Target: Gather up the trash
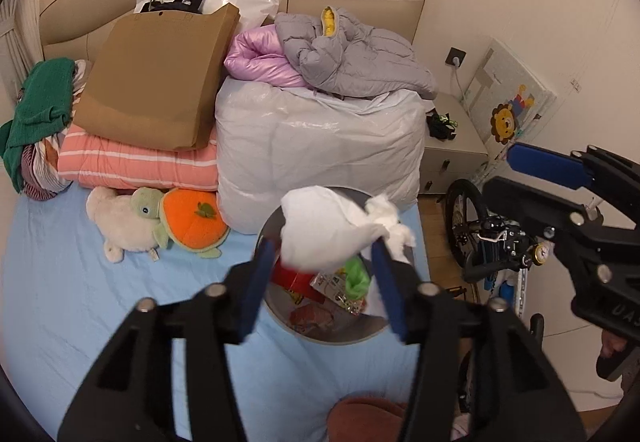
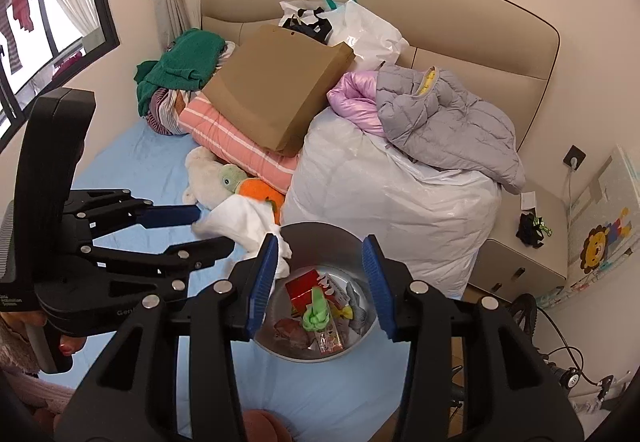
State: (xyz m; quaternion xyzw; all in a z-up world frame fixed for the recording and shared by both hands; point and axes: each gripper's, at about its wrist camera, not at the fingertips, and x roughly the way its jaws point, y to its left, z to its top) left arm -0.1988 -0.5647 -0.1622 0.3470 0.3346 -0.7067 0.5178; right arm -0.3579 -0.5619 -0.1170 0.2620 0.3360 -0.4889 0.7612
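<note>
My left gripper (image 1: 324, 246) is shut on a crumpled white tissue (image 1: 328, 228) and holds it over the round metal trash bin (image 1: 340, 336) on the blue bed sheet. The bin holds red, green and printed wrappers (image 2: 316, 312). In the right wrist view the left gripper (image 2: 212, 230) comes in from the left with the tissue (image 2: 248, 222) beside the bin's rim (image 2: 316, 232). My right gripper (image 2: 320, 270) is open and empty above the bin; it also shows in the left wrist view (image 1: 540, 162) at the right.
The bed carries a brown paper bag (image 1: 160, 78), a striped pink quilt (image 1: 136, 162), a large plastic-wrapped duvet (image 1: 320, 146) with jackets on top, and a turtle plush toy (image 1: 188, 220). A nightstand (image 1: 452, 146) and a bicycle (image 1: 492, 238) stand to the right.
</note>
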